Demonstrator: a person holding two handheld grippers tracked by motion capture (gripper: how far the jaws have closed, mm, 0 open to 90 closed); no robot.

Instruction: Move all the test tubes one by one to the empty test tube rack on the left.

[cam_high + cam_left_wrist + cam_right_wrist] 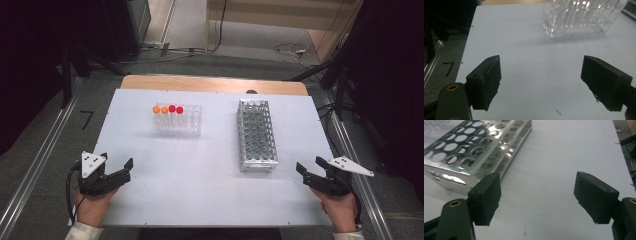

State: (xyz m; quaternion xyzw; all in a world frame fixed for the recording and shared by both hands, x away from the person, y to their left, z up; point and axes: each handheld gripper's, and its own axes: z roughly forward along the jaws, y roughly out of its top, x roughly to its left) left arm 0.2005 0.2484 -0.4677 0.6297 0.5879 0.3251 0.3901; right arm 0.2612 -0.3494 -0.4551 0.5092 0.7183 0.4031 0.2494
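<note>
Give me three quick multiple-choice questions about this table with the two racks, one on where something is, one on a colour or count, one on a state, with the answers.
1. Where does the metal rack stand relative to the clear rack?
A. To its right
B. To its left
C. On top of it

2. Which caps show on the tubes in the clear rack?
A. Four blue
B. Two orange, two red
C. One green

3. How do the jaws of the left gripper stand?
A. Clamped on a tube
B. Shut on nothing
C. Open, with nothing between them

Answers:
1. A, the high view shows the metal rack on the right half of the white table.
2. B, two orange caps stand beside two red ones.
3. C, the left gripper view shows bare table between the spread jaws.
</note>
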